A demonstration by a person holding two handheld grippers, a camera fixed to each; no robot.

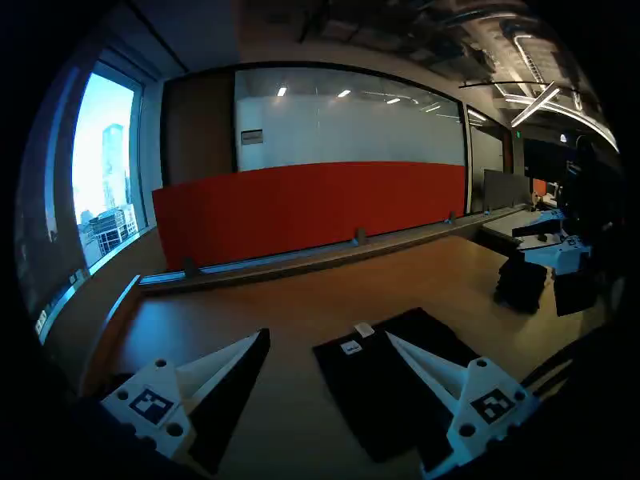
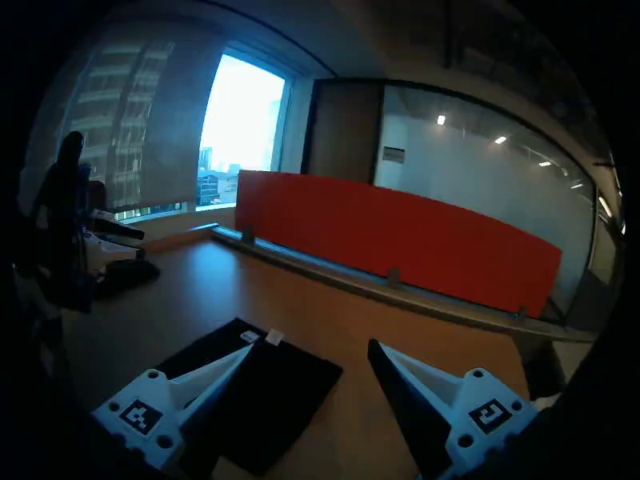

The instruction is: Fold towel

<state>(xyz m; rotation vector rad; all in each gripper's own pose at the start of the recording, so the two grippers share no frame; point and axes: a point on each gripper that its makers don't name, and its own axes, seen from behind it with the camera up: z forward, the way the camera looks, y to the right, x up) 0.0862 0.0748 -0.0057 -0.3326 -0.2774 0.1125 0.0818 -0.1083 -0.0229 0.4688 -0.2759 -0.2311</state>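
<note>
A black towel (image 1: 376,384) with two small white tags lies flat on the wooden table (image 1: 304,304). My left gripper (image 1: 326,338) stands open just above the table. Its right finger reaches over the towel and its left finger over bare wood. In the right gripper view the same towel (image 2: 276,392) lies under the left finger of my open right gripper (image 2: 312,347). Nothing is held between either pair of fingers. Farther off, the right gripper (image 1: 556,250) is seen at the right edge, and the left gripper (image 2: 112,234) at the left edge.
A red divider panel (image 1: 312,208) on a rail runs along the table's far edge. Dark lumps (image 1: 522,282) sit below the distant right gripper; I cannot tell what they are. A person's dark sleeve (image 2: 64,216) is at the left. A window (image 2: 240,136) lies beyond.
</note>
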